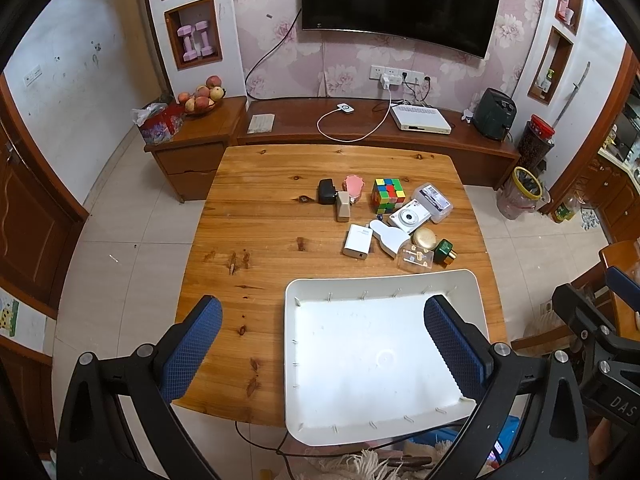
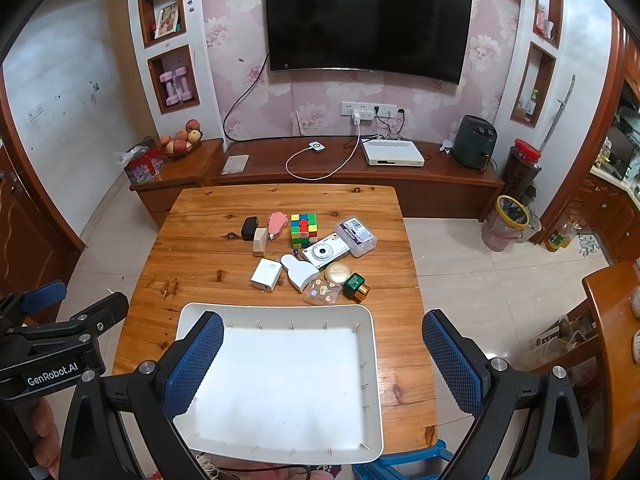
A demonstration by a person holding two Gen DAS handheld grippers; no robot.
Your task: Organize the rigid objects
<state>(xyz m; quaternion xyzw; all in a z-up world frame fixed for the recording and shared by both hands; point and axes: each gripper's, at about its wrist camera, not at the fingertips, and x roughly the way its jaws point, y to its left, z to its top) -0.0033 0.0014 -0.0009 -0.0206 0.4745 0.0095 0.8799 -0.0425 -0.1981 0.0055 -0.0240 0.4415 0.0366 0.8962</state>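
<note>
Hovering above the near table edge, we held our left gripper (image 1: 323,344) and right gripper (image 2: 323,356) spread wide, nothing between the fingers. Just below them lay the white tray (image 2: 374,360), bare inside. Beyond it clustered the colour cube (image 2: 304,230), white camera (image 2: 324,252), white charger (image 2: 266,275) and green bottle (image 2: 355,286).

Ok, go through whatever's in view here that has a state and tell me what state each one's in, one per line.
Left gripper: open, holding nothing.
Right gripper: open, holding nothing.
White tray: empty, near table edge.
Rubik's cube: scrambled, on the table.
White camera: lying flat, lens up.
Television: screen dark.
Wall charger: plugged in.
</note>
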